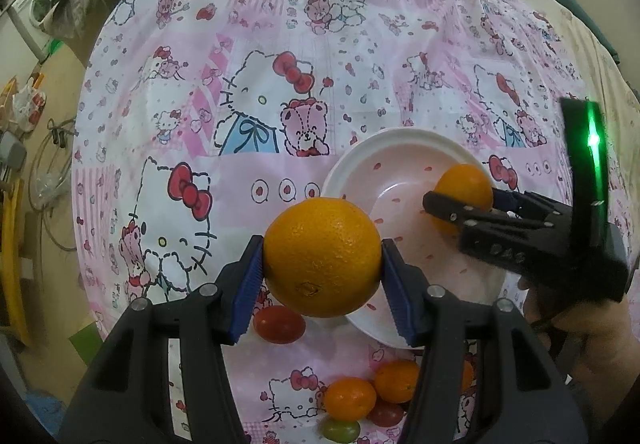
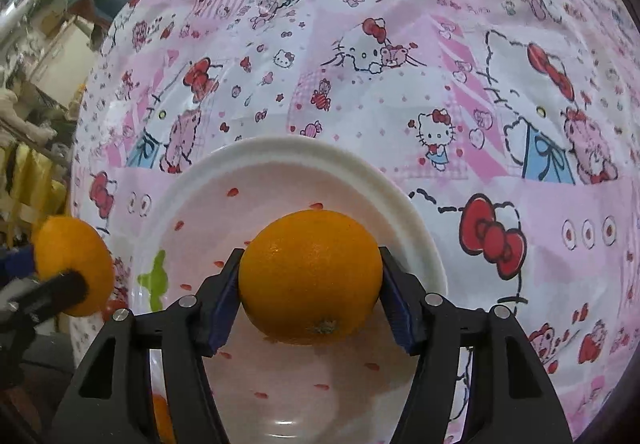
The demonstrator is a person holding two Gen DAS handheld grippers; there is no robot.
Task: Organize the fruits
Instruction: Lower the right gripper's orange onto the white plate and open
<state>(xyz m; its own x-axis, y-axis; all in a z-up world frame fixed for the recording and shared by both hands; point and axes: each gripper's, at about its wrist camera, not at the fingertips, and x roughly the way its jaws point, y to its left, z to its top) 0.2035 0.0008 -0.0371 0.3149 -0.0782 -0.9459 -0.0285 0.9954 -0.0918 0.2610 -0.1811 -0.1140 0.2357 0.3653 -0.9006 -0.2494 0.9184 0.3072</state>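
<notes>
Orange fruit, two, one pinched in each gripper's jaws, left gripper (image 1: 322, 258) and right gripper (image 2: 310, 278), over one white bowl (image 2: 416, 211).

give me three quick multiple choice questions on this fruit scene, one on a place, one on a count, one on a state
1. Where is the right gripper's orange?
A. over the white bowl
B. on the floor
C. under the tablecloth

2. How many oranges are held in grippers?
A. none
B. one
C. two

3. What state is the left gripper in?
A. open and empty
B. shut on an orange
C. out of view

Answers:
1. A: the right gripper holds its orange above the white bowl.
2. C: each gripper clamps one.
3. B: the left gripper pads press both sides of its orange.
</notes>
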